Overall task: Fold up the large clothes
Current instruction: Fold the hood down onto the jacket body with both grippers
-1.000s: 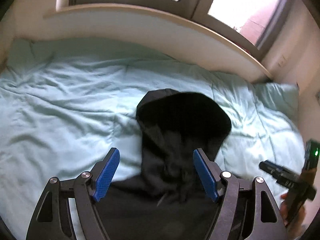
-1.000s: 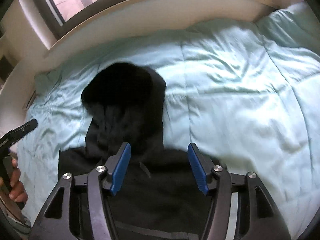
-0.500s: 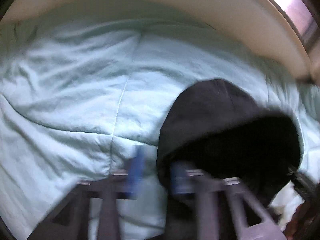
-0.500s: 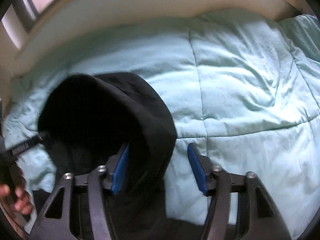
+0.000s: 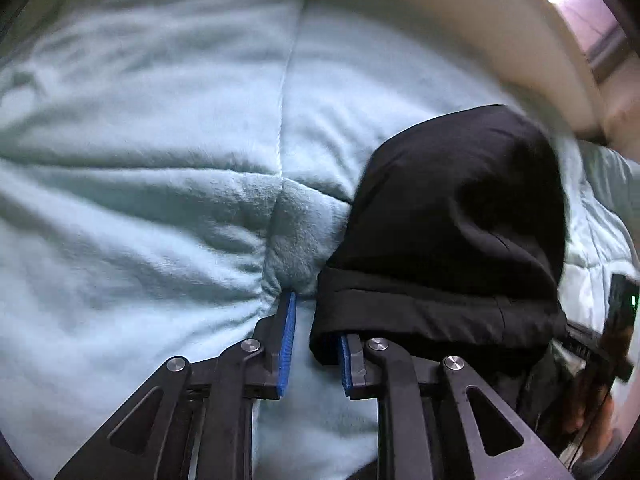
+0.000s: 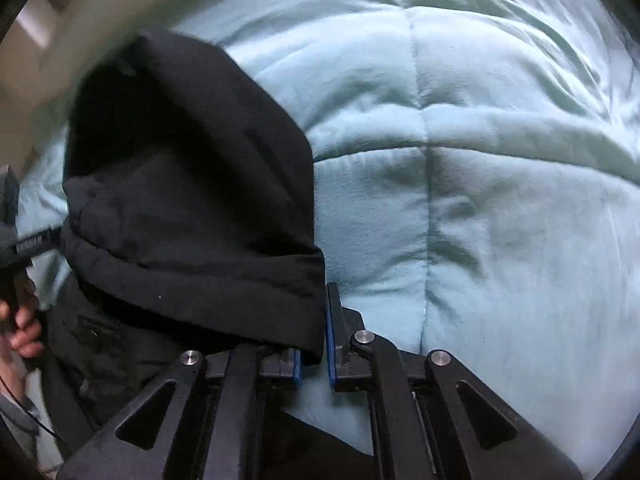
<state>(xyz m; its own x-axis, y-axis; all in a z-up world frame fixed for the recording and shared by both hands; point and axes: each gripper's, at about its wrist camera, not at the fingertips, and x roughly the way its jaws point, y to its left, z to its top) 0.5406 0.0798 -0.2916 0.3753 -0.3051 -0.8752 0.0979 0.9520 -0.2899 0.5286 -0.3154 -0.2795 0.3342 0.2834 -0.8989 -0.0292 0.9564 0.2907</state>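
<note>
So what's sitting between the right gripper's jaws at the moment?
The black hood: its front edge is pinched between the jaws of the right gripper, as the right wrist view shows.

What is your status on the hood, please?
Right gripper shut on hood edge. Left gripper just eased open, hood edge at one pad, not pinched. Left fingertip pressing into quilt.

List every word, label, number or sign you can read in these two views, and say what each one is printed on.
None can be read.
White lettering on the other tool's black finger, at the left edge of the right wrist view: too small and blurred to read.
Green light on the dark device at the right edge of the left wrist view: a light, no text.
Black hoodie, light blue comforter: no print visible.
</note>
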